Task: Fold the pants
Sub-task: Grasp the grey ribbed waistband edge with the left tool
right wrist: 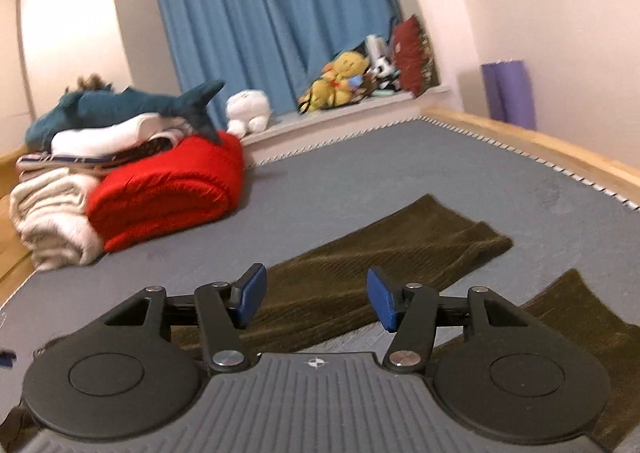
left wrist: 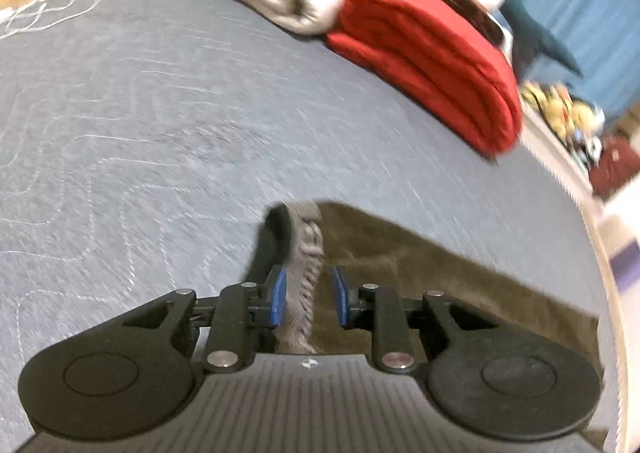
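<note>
Dark olive-brown corduroy pants lie flat on the grey quilted mattress, both legs spread apart toward the right. In the left wrist view the pants run to the right. Their grey ribbed waistband stands up between the blue pads of my left gripper. The jaws stand slightly apart around the band, and the right pad does not touch it. My right gripper is open and empty, hovering just above the near leg.
A folded red blanket and a beige blanket are stacked at the mattress's far left, with folded linens and a plush shark on top. Plush toys sit on the sill by the blue curtain. A wooden frame edges the mattress.
</note>
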Demonstrator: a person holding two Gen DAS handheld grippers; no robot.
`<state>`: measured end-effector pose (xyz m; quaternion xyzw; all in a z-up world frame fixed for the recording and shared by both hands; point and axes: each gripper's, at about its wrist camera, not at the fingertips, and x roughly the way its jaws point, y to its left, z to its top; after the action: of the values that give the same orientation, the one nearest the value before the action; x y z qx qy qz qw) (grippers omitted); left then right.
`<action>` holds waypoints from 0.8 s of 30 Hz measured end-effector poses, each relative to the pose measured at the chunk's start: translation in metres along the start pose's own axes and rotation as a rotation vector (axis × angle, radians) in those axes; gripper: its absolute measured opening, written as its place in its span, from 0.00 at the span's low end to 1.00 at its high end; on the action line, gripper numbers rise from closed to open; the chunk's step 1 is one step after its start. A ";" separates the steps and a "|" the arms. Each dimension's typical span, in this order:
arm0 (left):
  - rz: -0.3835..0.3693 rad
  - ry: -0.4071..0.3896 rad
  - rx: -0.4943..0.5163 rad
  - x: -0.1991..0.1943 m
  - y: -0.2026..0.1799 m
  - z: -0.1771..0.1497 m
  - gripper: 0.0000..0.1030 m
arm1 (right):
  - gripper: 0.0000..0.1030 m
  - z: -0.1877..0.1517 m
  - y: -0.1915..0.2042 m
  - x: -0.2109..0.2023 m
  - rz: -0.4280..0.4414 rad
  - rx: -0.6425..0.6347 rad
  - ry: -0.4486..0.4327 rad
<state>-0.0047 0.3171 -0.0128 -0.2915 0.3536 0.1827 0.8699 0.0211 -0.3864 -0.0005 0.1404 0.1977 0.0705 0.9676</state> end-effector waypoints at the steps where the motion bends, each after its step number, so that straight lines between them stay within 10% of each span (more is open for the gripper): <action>1: 0.000 -0.005 -0.013 0.003 0.005 0.005 0.26 | 0.56 -0.002 0.000 0.003 0.006 -0.004 0.017; 8: -0.004 0.001 -0.073 0.039 0.023 0.019 0.28 | 0.56 -0.019 0.009 0.024 0.047 -0.092 0.134; 15: -0.034 -0.011 -0.045 0.081 0.020 0.020 0.68 | 0.58 -0.025 0.021 0.035 0.068 -0.132 0.174; 22: -0.052 0.086 0.022 0.122 0.014 0.016 0.66 | 0.59 -0.024 0.019 0.038 0.050 -0.112 0.180; 24: -0.027 0.097 0.101 0.130 0.005 0.015 0.51 | 0.59 -0.024 0.018 0.040 0.042 -0.109 0.182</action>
<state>0.0886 0.3449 -0.0998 -0.2603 0.4004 0.1386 0.8676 0.0460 -0.3556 -0.0304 0.0848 0.2777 0.1141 0.9501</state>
